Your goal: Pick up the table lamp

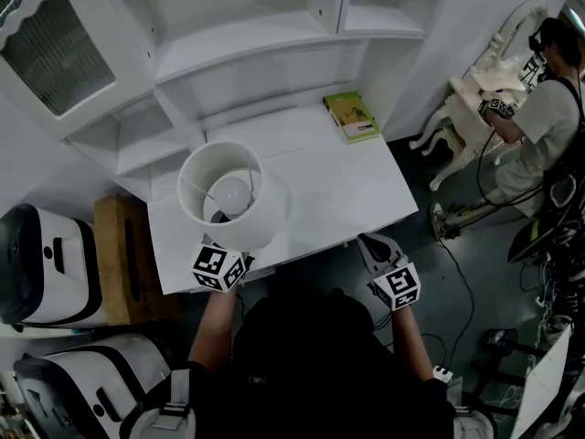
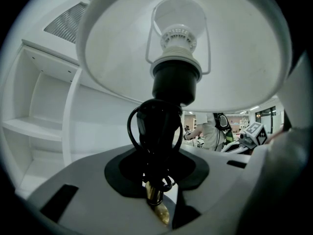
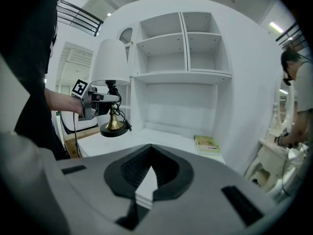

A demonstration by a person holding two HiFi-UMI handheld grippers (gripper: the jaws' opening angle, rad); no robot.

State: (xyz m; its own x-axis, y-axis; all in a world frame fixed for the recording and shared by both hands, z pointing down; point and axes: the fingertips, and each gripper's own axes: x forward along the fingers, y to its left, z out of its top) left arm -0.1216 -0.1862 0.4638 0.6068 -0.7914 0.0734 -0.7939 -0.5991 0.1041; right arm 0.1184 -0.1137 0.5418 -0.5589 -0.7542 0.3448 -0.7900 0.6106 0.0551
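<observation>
The table lamp has a white drum shade (image 1: 233, 195), a black socket and a brass stem (image 2: 159, 126) with a black cord looped round it. My left gripper (image 2: 157, 180) is shut on that stem just under the socket. In the right gripper view the lamp (image 3: 111, 62) stands upright in the left gripper (image 3: 110, 99), its round dark base (image 3: 114, 129) hanging slightly above the left front part of the white desk (image 1: 338, 190). My right gripper (image 1: 370, 245) is at the desk's front edge, right of the lamp, shut and empty (image 3: 149, 173).
A green book (image 1: 352, 117) lies at the desk's back right corner. White shelving (image 1: 247, 35) rises behind the desk. A wooden box (image 1: 119, 254) and black-and-white cases (image 1: 46, 263) stand at the left. At the right a person (image 1: 548, 126) stands by a white chair (image 1: 475, 90).
</observation>
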